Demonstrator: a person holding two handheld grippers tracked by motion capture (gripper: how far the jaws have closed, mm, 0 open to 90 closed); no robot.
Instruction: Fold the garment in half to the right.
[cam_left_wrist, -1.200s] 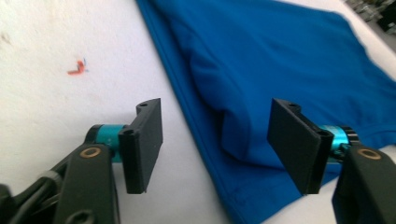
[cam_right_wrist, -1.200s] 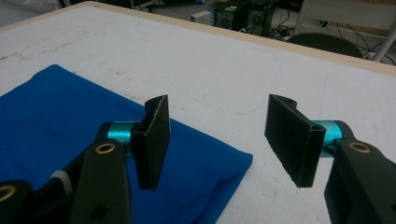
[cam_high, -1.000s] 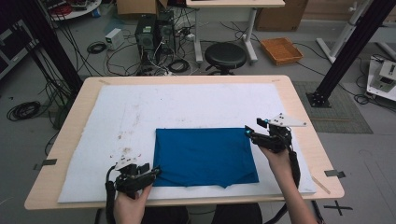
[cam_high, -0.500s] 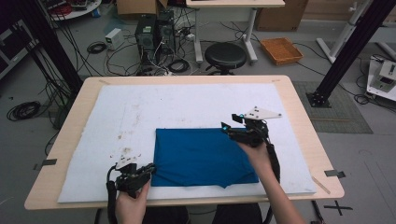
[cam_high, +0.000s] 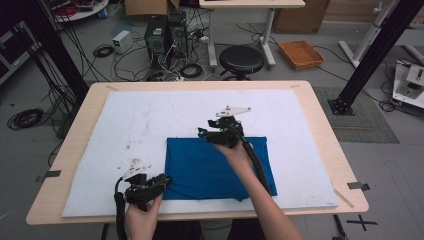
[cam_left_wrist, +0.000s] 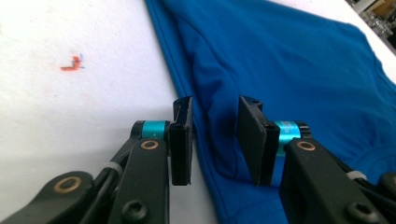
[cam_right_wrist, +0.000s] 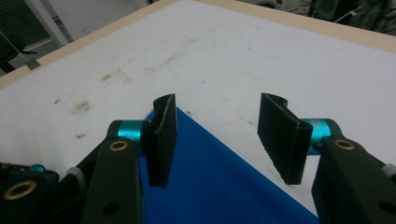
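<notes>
Both jaws open over blue cloth (cam_high: 215, 167).

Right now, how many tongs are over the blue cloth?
2. Left tongs sit at the blue cloth's near left corner, jaws apart astride its edge, having just opened. Right tongs hover at the far edge, jaws apart, nothing gripped. None seem hidden.

Even, soft light; sharp frames, faint shadows.
</notes>
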